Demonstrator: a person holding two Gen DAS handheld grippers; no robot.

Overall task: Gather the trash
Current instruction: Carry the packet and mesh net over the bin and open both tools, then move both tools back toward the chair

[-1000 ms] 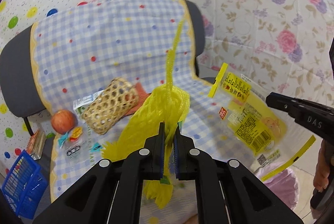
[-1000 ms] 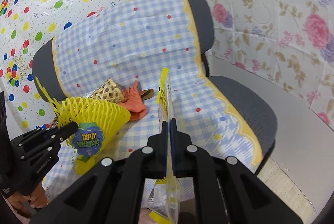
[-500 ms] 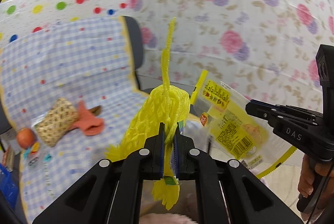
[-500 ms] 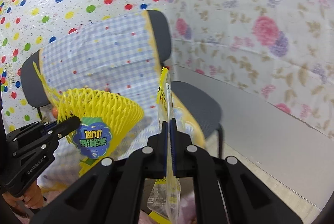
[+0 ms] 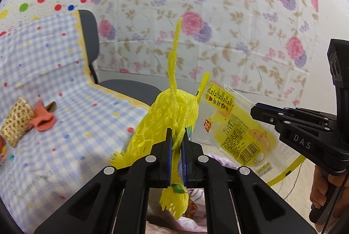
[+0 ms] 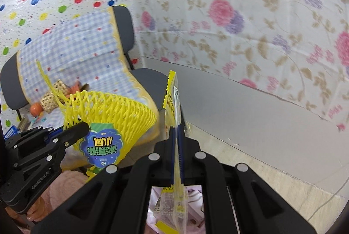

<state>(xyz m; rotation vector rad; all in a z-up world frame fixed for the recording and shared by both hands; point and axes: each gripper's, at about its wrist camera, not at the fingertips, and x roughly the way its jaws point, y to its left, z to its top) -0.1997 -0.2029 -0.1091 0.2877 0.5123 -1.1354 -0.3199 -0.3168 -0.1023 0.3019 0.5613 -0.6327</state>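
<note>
Two grippers, each clamped on a piece of trash. Left gripper (image 5: 175, 142): jaws nearly closed, pinching a yellow foam net sleeve (image 5: 172, 116) whose long loose strand rises above the bundle and whose frayed end hangs below the fingers; from the right wrist view the same sleeve (image 6: 113, 112) bears a blue and green label (image 6: 102, 146) and stands just left of the other gripper's load. Right gripper (image 6: 177, 136): jaws fully closed on a yellow and clear snack wrapper (image 6: 174, 103), seen edge-on, upright between the pads, its lower end trailing beneath the fingers; in the left wrist view the wrapper (image 5: 235, 127) shows its printed face and barcode, just right of the sleeve, gripped at its right edge. Both items are held in the air beyond the edge of a grey chair (image 5: 130, 88) draped with a blue checked cloth (image 5: 54, 72). On the cloth, well apart from the grippers: a woven basket (image 5: 16, 122) and an orange glove (image 5: 42, 120). Below the fingers, a pink bag (image 6: 194, 197). Behind, a floral wall covering (image 5: 240, 16).
</note>
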